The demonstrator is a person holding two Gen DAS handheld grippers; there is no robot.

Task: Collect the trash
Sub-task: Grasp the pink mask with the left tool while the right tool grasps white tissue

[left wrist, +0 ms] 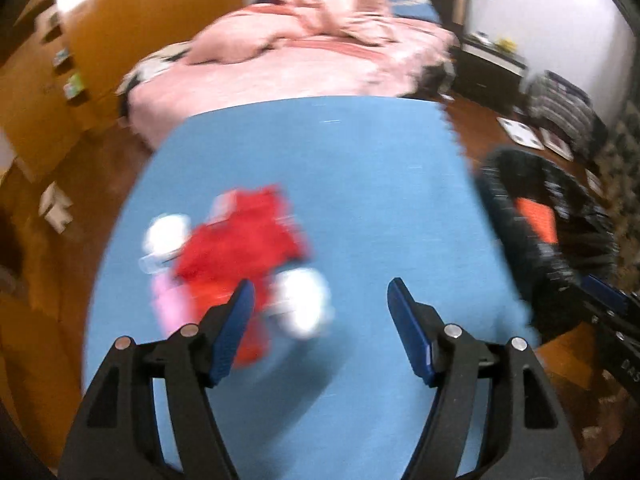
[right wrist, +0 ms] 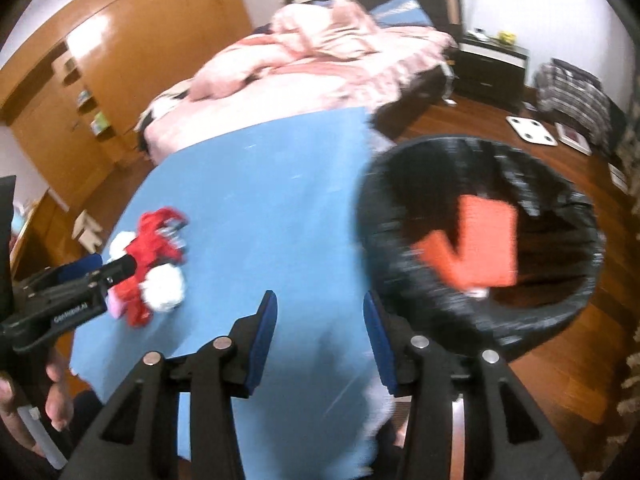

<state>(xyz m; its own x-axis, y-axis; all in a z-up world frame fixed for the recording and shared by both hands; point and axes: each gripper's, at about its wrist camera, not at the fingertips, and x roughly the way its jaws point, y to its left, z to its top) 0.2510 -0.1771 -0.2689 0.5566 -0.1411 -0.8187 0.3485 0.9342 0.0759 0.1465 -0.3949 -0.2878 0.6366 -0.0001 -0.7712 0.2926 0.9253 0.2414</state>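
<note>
With both the left tongs (left wrist: 320, 298) and right tongs (right wrist: 320, 312) apart and empty, the trash pile (left wrist: 236, 256) sits loose on the blue surface (left wrist: 340, 184), so a hasty pinch could scatter pieces short of the black bin (right wrist: 480, 240).

A pink-covered bed (right wrist: 320, 64) stands beyond the blue mat (right wrist: 260, 200), beside a wooden wardrobe (right wrist: 152, 40).

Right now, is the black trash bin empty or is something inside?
Not empty. The black trash bin has an orange piece lying inside; more trash cannot be made out through the blur.
</note>
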